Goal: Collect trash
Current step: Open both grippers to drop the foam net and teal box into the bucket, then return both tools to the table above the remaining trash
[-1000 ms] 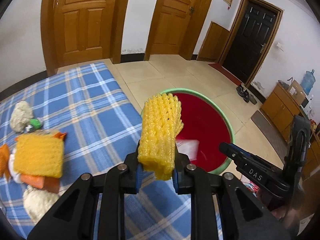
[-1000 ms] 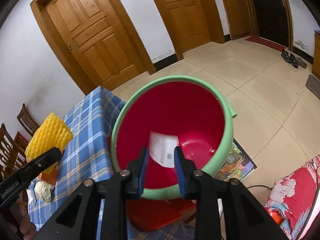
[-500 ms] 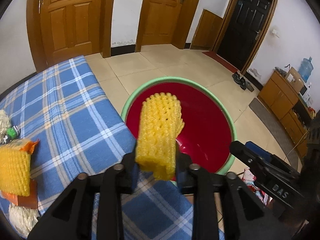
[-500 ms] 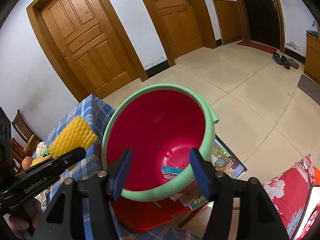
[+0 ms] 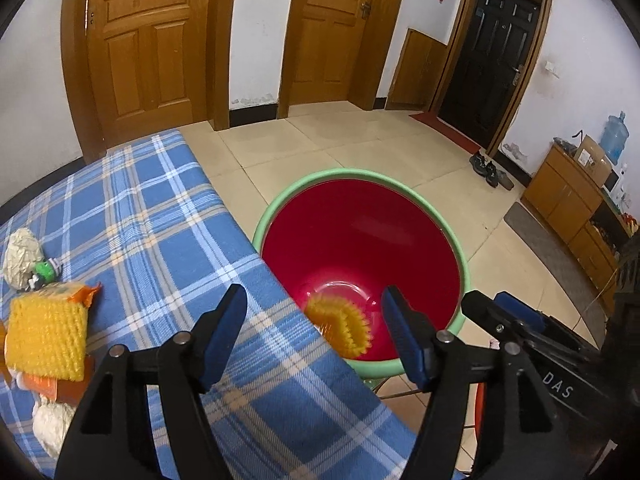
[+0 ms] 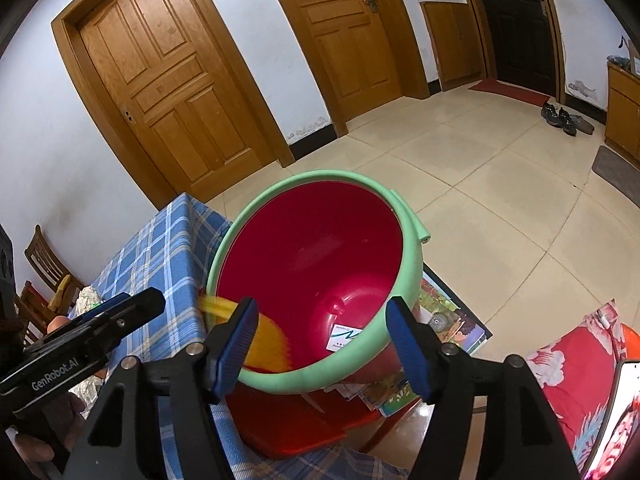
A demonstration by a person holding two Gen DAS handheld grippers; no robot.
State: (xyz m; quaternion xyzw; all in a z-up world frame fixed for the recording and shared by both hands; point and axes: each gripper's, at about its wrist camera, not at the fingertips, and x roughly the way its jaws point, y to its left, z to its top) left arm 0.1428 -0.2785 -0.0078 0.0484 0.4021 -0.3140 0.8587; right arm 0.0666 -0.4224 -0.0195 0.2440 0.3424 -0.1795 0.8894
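A red bucket (image 5: 360,172) with a green rim (image 6: 320,174) stands beside the table. My left gripper (image 5: 313,298) hovers over its near edge, jaws opening, nothing between the pads. A yellow foam net (image 5: 344,324), blurred, is dropping into the bucket below it (image 6: 268,340). My right gripper (image 6: 320,308) also hangs over the bucket, jaws opening and empty. A white paper slip (image 6: 344,336) lies on the bucket's bottom. Another yellow foam net (image 5: 46,338), an orange wrapper (image 5: 86,292) and crumpled paper balls (image 5: 20,254) lie on the table's left.
The table wears a blue plaid cloth (image 5: 160,240). The bucket rests on a red stool (image 6: 288,428) with magazines (image 6: 452,320) under it. Tiled floor (image 5: 360,140) stretches to wooden doors. Wooden chairs (image 6: 44,264) stand behind the table.
Both grippers opened. The left one let go of the yellow foam net, which is falling into the bucket. The right one released the paper slip, which now lies on the bucket's bottom.
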